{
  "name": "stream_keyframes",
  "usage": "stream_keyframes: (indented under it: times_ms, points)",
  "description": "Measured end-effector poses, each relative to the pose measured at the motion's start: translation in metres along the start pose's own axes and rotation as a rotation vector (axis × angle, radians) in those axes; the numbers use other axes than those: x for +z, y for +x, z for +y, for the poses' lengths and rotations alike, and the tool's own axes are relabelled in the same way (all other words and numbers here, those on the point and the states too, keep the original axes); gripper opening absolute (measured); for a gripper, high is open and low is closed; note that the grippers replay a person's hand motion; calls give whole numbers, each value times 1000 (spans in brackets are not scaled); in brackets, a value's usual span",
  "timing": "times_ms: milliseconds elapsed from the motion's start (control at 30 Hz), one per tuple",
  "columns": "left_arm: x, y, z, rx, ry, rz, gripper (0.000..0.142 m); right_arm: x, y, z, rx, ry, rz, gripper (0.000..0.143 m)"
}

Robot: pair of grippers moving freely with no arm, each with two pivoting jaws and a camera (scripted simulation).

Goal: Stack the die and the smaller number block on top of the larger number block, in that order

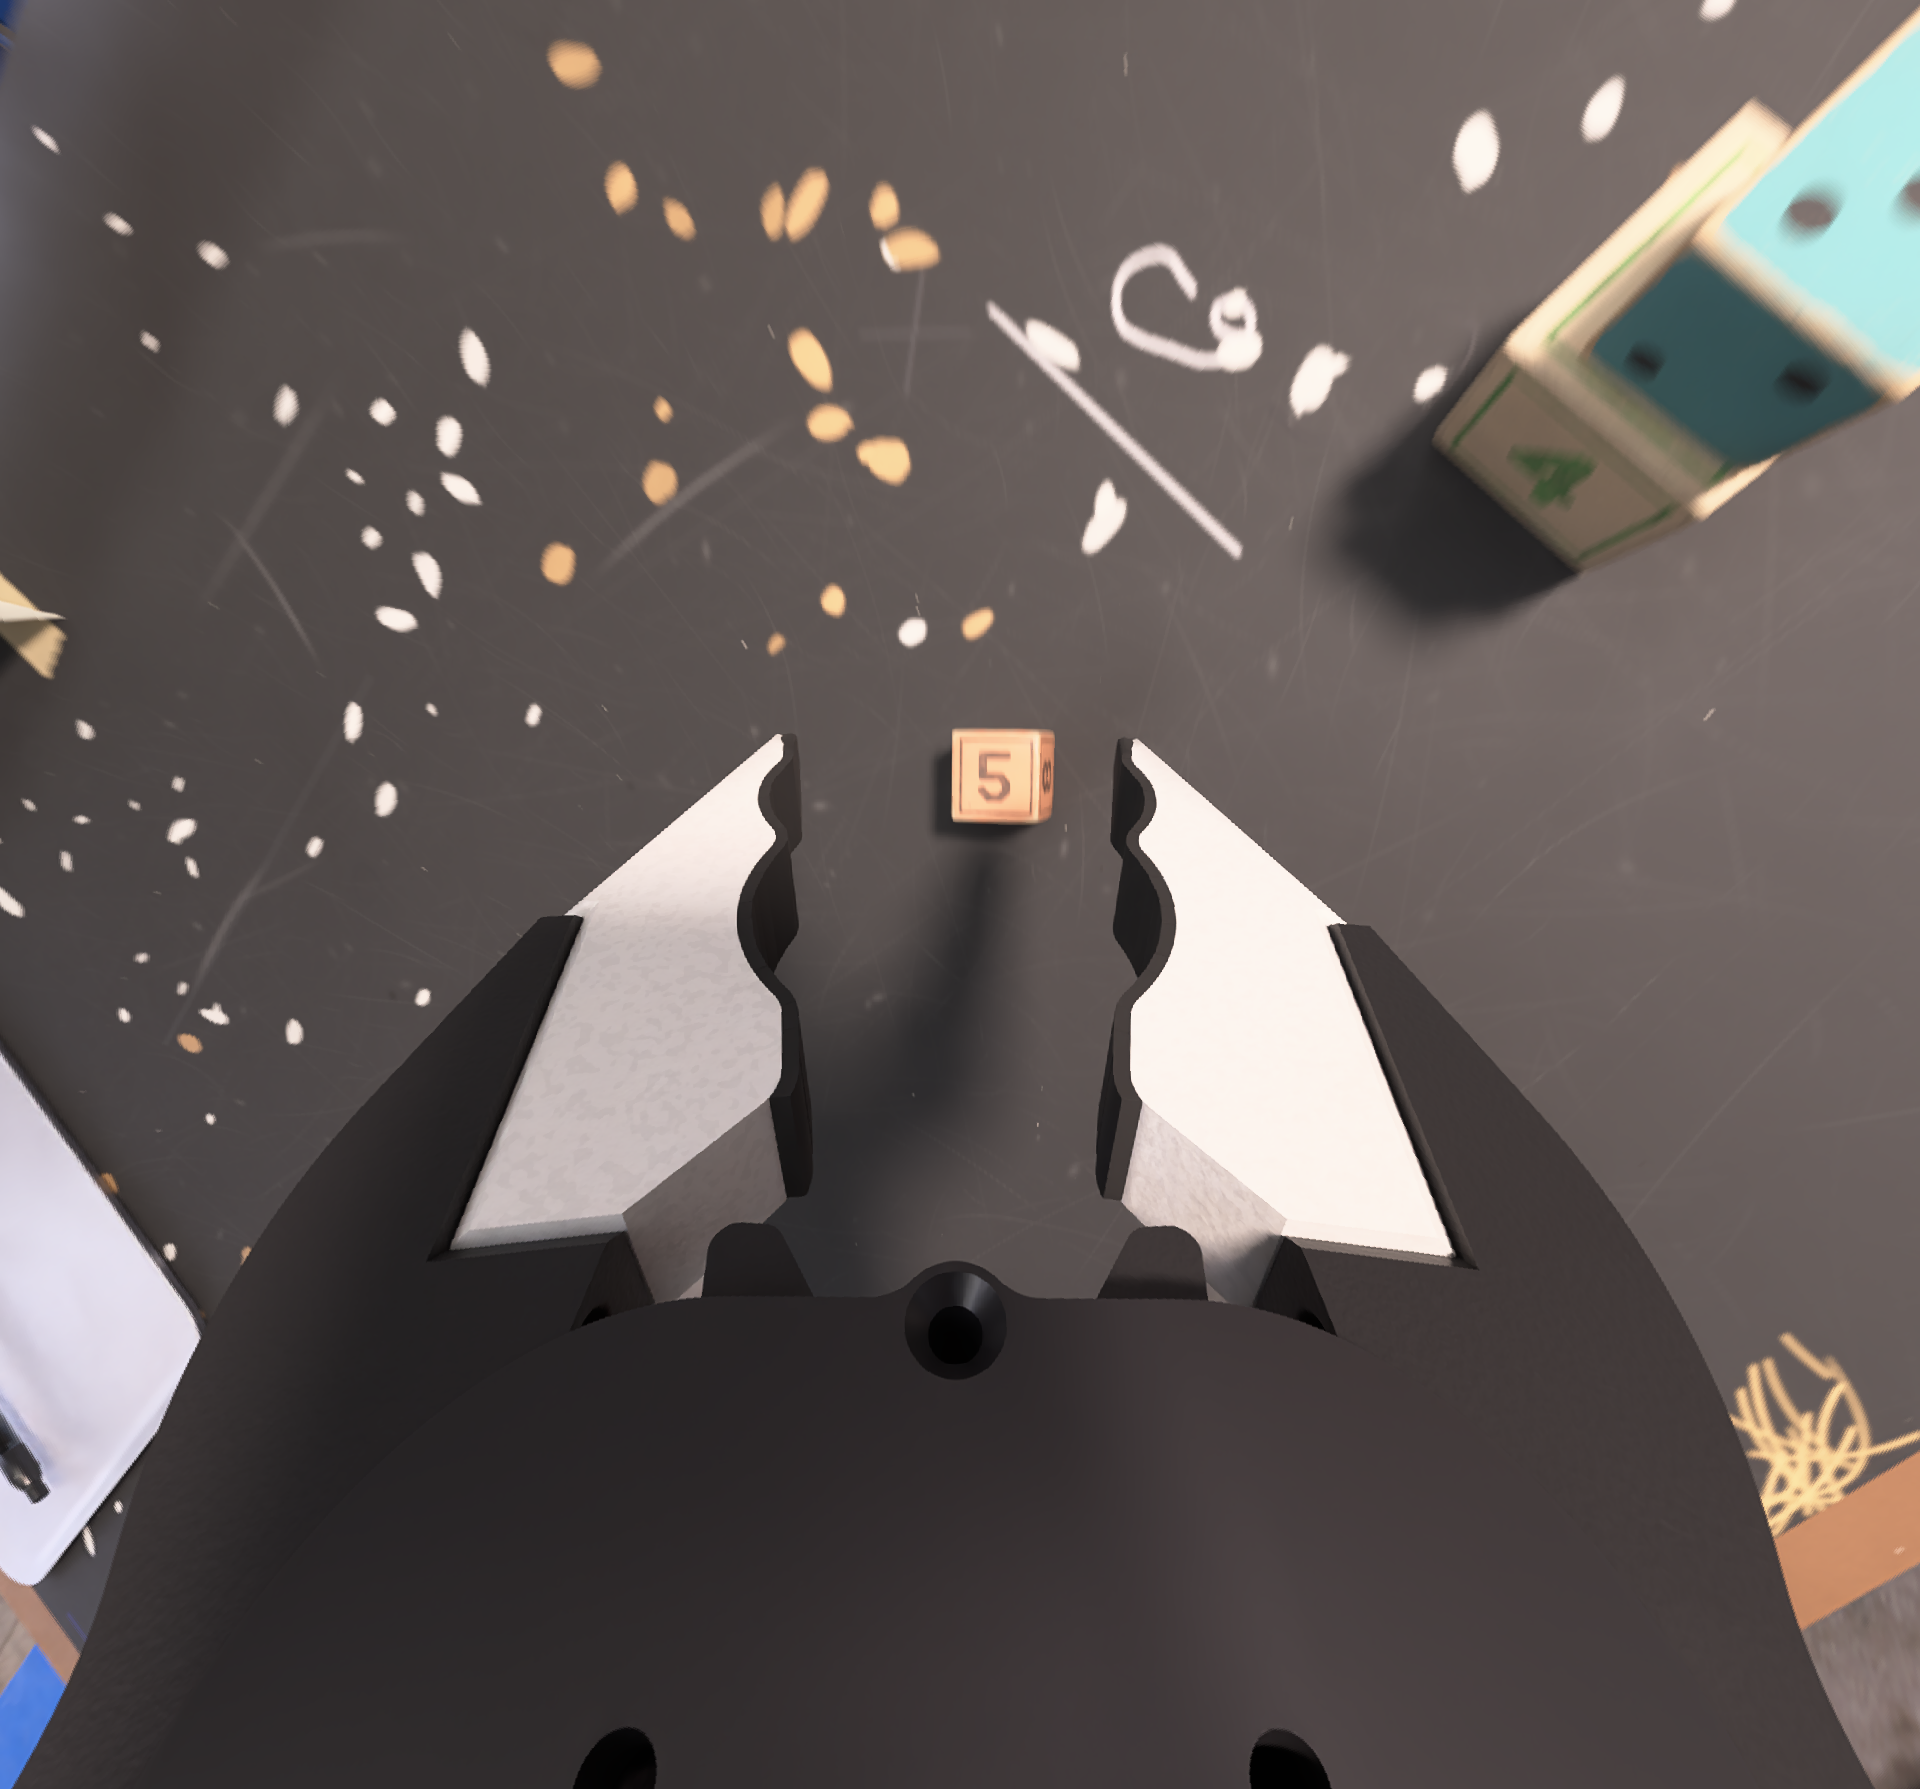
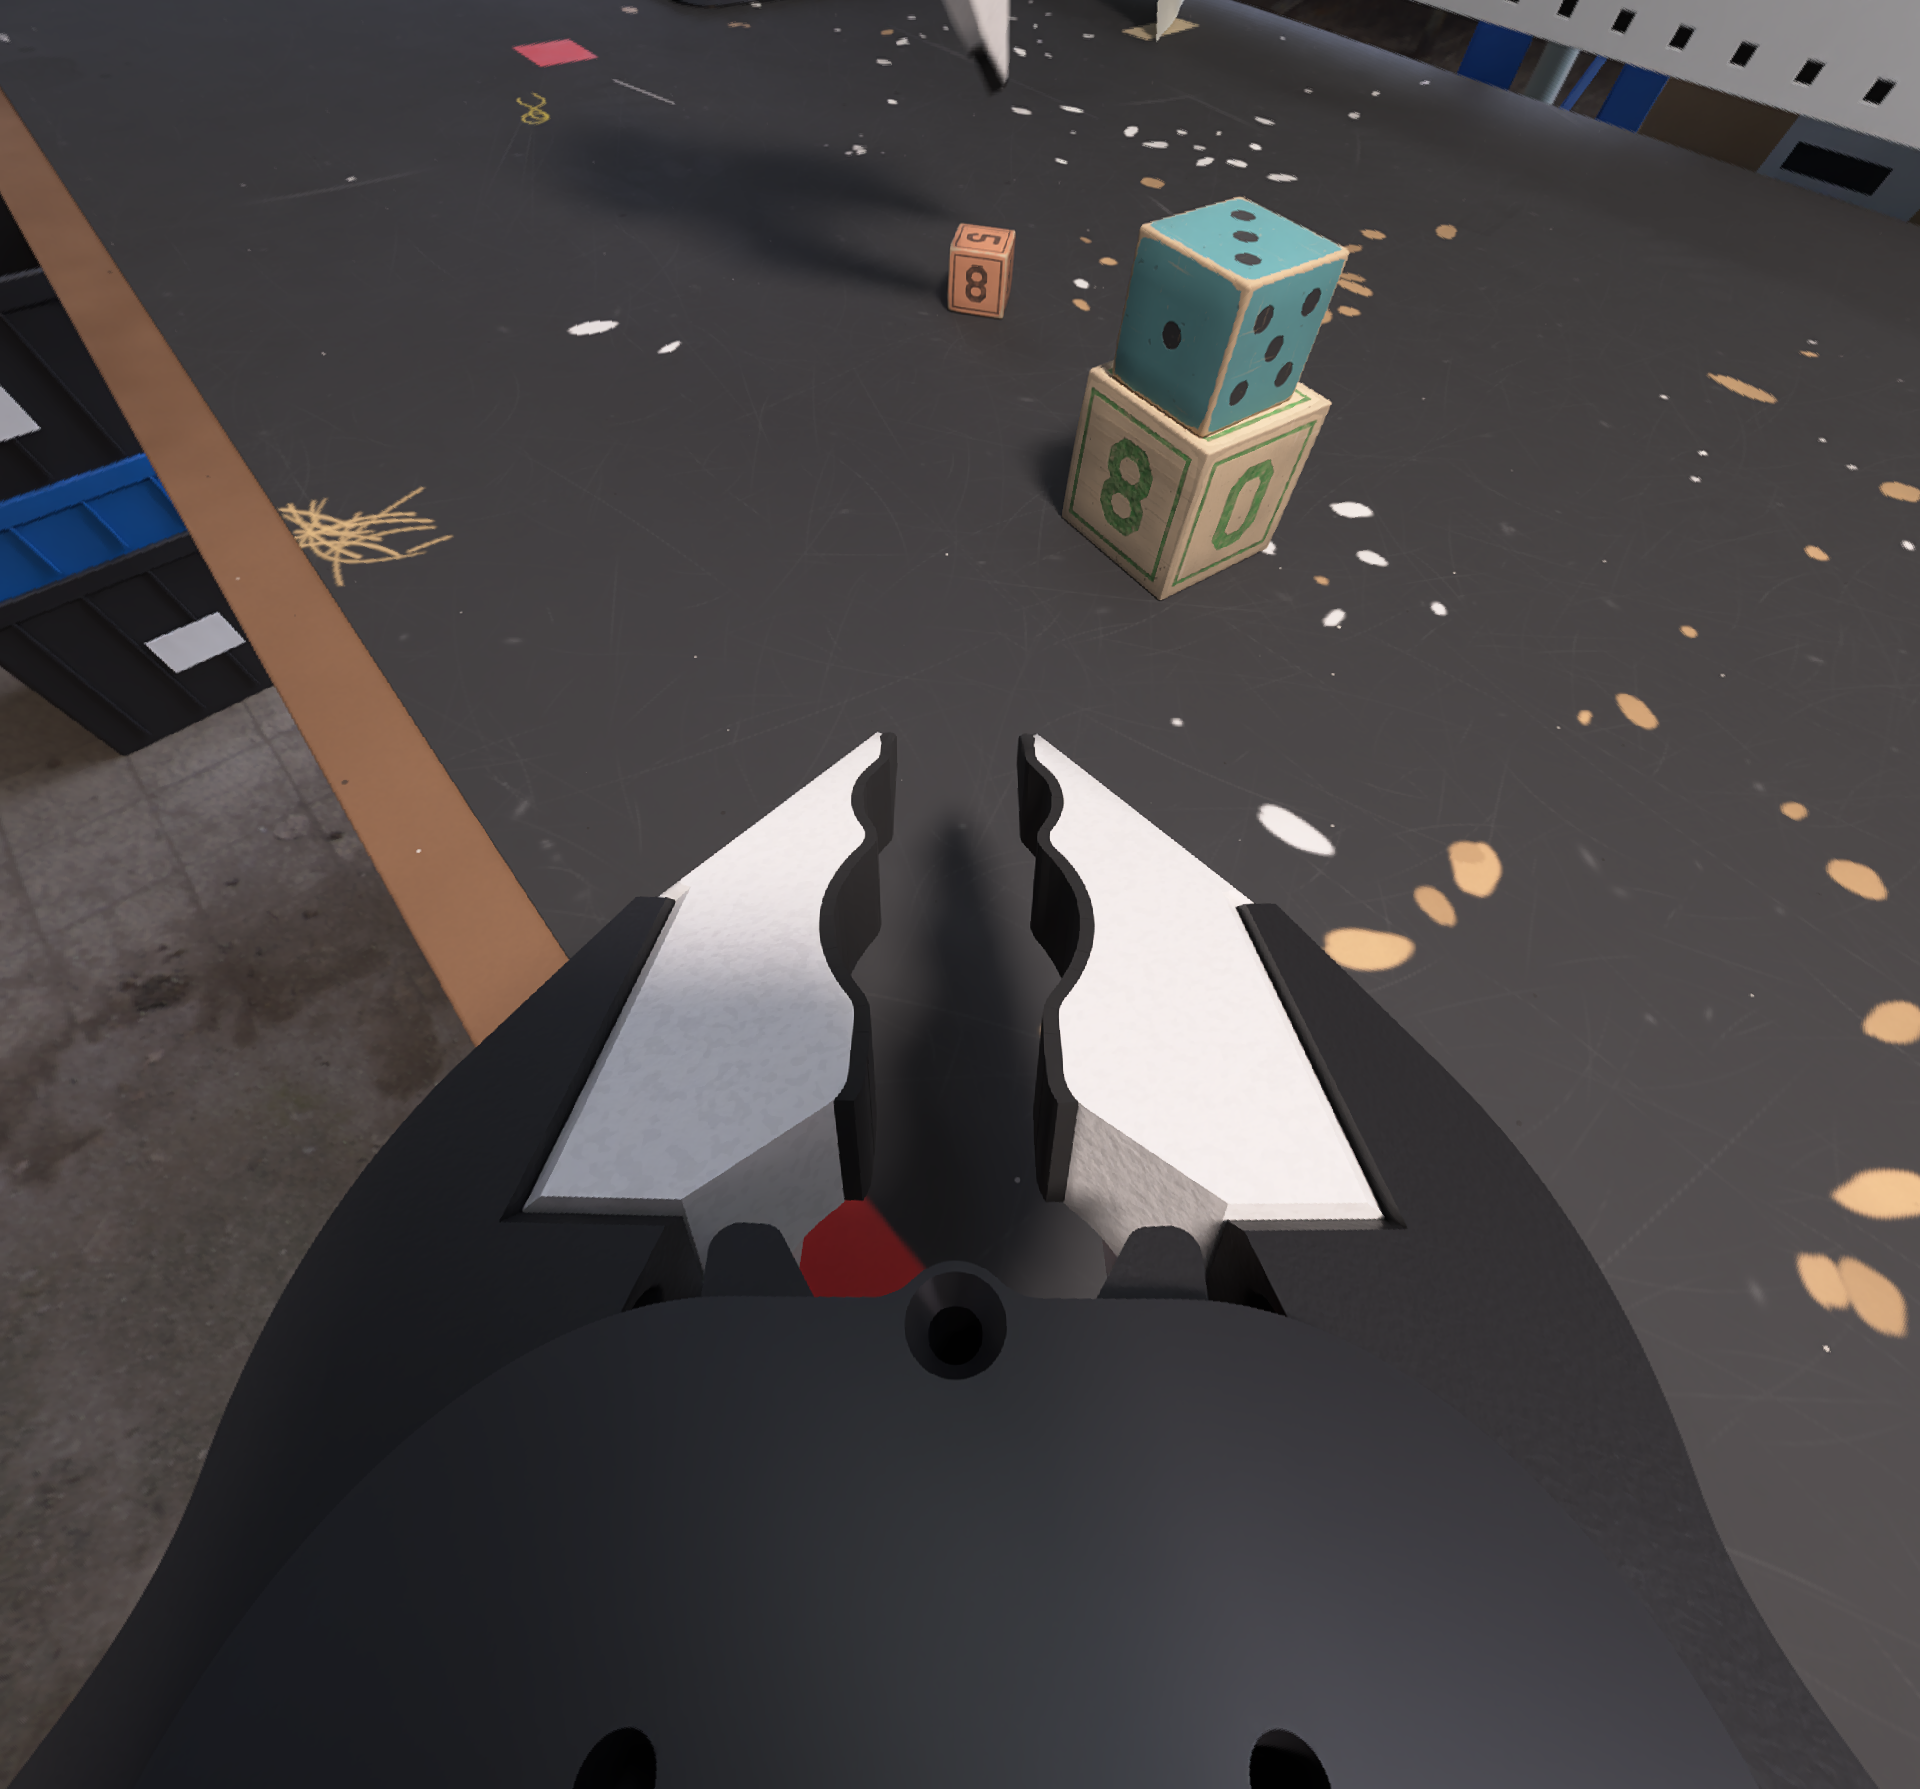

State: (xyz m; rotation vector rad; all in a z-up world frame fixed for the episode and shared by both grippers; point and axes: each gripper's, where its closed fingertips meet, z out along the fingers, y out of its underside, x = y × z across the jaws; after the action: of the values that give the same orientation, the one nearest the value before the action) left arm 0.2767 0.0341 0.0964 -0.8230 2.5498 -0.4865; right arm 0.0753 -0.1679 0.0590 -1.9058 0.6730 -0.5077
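Now your left gripper (image 1: pixel 956 752) hangs with jaws open above the small block (image 1: pixel 1000 775), your right gripper (image 2: pixel 956 747) likewise parted and empty.

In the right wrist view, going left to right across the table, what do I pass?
Blue bin → straw tuft → small orange number block → teal die stacked on the large number block.

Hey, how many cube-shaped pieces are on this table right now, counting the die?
3. The small orange number block sits alone on the dark table; the large green-printed number block stands to its right, with the teal die on top. None seem hidden.
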Motion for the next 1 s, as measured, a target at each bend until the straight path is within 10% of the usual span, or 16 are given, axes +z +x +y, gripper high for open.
stream_keyframes:
  times_ms: [433,533,1000]
  points:
    - [59,14,48,-58,-167,62,55,-1,-1,-1,-17,12,13,23]
    - [63,13,48,-17,-158,59,29,-1,-1,-1,-17,7,11,23]
    - [-48,82,-67,580,148,243,28,0,-2,0,-22,1,8,23]
